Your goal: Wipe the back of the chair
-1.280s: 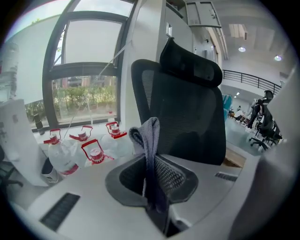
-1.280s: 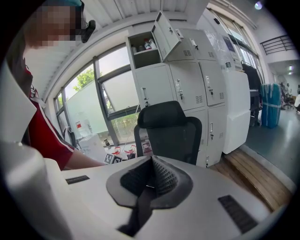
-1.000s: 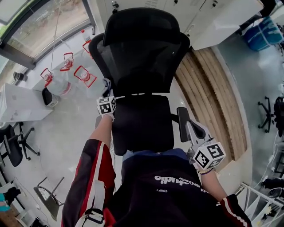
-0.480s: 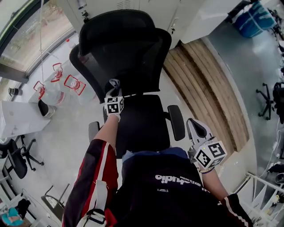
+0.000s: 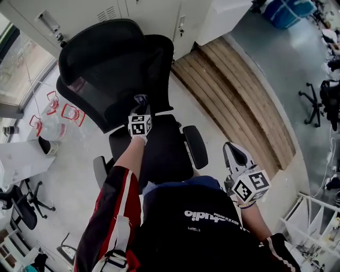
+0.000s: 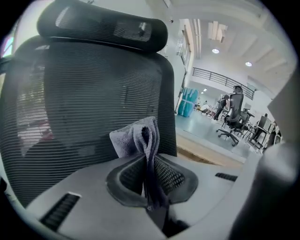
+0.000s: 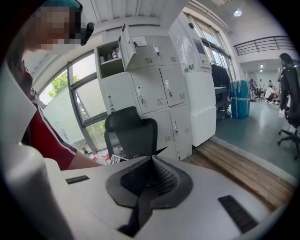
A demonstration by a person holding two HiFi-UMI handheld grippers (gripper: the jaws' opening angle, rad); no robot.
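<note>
The black mesh office chair faces me, with its backrest close in front of the left gripper and the headrest above. My left gripper is shut on a grey cloth. The cloth is at the lower middle of the backrest's front, just above the seat; whether it touches the mesh is unclear. My right gripper hangs low at the right, away from the chair, shut with nothing in it. The chair shows small in the right gripper view.
White lockers stand behind the chair. A wooden platform runs along the right. Water jugs with red handles sit on the floor at the left beside a white desk. Other office chairs stand far right.
The chair has shifted left and turned in the head view. My left gripper with the cloth has gone from the backrest's left edge to its lower middle. The right gripper has stayed put.
</note>
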